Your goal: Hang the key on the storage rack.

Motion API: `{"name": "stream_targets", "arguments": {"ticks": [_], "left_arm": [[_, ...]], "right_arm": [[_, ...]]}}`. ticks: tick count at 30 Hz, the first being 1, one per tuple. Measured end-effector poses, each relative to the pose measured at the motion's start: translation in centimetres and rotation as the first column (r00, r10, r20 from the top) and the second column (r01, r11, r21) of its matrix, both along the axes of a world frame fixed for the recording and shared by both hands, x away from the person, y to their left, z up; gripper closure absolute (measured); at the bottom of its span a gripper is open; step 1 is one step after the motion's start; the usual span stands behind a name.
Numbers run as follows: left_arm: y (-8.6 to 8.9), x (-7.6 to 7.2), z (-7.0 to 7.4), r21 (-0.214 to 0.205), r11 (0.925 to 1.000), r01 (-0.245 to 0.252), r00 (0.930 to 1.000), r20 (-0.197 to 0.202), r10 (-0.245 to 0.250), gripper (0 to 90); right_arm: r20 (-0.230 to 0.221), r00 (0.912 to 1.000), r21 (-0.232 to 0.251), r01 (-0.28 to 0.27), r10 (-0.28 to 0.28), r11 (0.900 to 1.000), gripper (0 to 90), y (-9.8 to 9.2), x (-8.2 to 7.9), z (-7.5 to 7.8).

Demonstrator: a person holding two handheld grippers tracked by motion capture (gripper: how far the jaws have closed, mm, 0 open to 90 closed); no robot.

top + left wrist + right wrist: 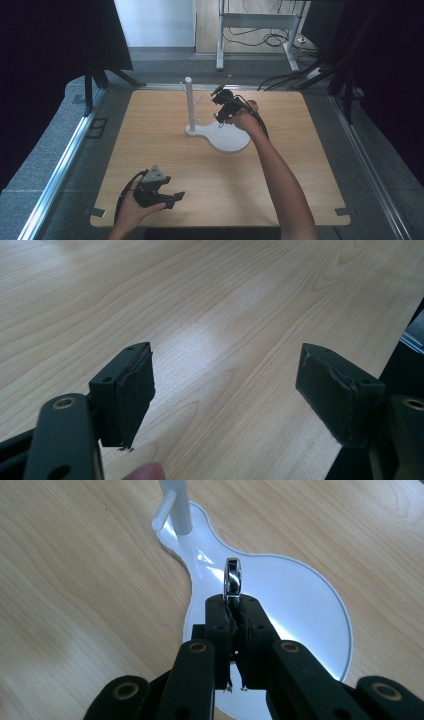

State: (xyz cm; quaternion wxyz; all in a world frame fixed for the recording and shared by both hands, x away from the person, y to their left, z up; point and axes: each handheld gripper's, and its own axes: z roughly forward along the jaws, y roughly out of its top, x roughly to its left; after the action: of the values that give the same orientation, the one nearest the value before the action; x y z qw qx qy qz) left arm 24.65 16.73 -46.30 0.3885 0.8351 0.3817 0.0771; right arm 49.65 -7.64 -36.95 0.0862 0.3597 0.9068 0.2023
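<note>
A small shiny metal ring [233, 578] is gripped edge-on between the closed jaws of the right claw [233, 607], with most of its loop standing clear above the jaw tips; in the right gripper view the ring is seen over the white base plate [300, 605] of a stand, above the narrow neck where the small lobe widens into the large round lobe; whether the ring touches the plate cannot be told. In the high view the right claw [223, 103] is held by the right hand [245, 116] just beside the white post [189, 102] of the stand, on the post's right, above the base plate [231, 140]; the post is seen upright on the small lobe, with short white pegs [163, 514] sticking out of it at an angle. The stand is set on the far middle part of the light wooden worktop [165, 145], and the forearm is stretched across the worktop from the near right edge. The left claw [167, 196] is held by the left hand [134, 209] low over the near left part of the worktop, well apart from the stand; its jaws are spread wide with nothing between them, and in the left gripper view bare wood grain [210, 315] is seen through the gap between the two black pads [135, 390]; a fingertip is caught at the bottom edge of that view. A grey three-cornered plate [156, 174] is carried on top of the left claw.
</note>
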Motion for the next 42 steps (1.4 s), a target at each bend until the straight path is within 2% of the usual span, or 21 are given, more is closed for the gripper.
{"name": "stream_targets", "arguments": {"ticks": [5,15,19,21,29,35,42], "left_arm": [[0.1,0.1,-0.2,0.011,0.9999,-0.003,1.0000,-0.005,0.003,23.9],[-0.3,0.0,-0.2,0.004,0.9999,0.014,0.9999,-0.009,-0.013,23.9],[-0.4,0.0,-0.1,-0.009,0.9998,0.020,0.9998,-0.009,-0.020,23.8],[-0.4,0.0,-0.1,-0.008,0.9997,0.021,0.9997,-0.009,-0.021,23.8],[-0.6,-0.1,-0.1,-0.008,0.9996,0.026,0.9996,-0.009,-0.026,23.8],[-0.6,-0.1,-0.1,-0.012,0.9996,0.024,0.9996,-0.012,-0.024,23.9],[-0.4,-0.1,0.0,-0.011,0.9996,0.025,0.9997,-0.007,-0.025,23.9]], "right_arm": [[-0.001,1.0000,-0.001,0.008,-0.008,1.0000,84.6,0.4,0.8,0.4],[-0.001,0.9998,-0.004,0.020,-0.020,0.9998,84.6,1.1,2.2,0.7],[0.017,0.9994,-0.005,0.032,-0.032,0.9995,84.5,1.3,2.6,0.9],[0.007,0.9995,-0.009,0.031,-0.031,0.9995,84.5,1.5,2.9,0.8],[-0.004,0.9990,-0.003,0.044,-0.044,0.9990,84.5,1.7,3.6,0.7],[-0.002,0.9983,0.025,0.058,-0.058,0.9980,84.5,2.0,4.4,0.7],[0.000,0.9984,0.019,0.057,-0.057,0.9982,84.4,2.7,4.8,0.7]]}}
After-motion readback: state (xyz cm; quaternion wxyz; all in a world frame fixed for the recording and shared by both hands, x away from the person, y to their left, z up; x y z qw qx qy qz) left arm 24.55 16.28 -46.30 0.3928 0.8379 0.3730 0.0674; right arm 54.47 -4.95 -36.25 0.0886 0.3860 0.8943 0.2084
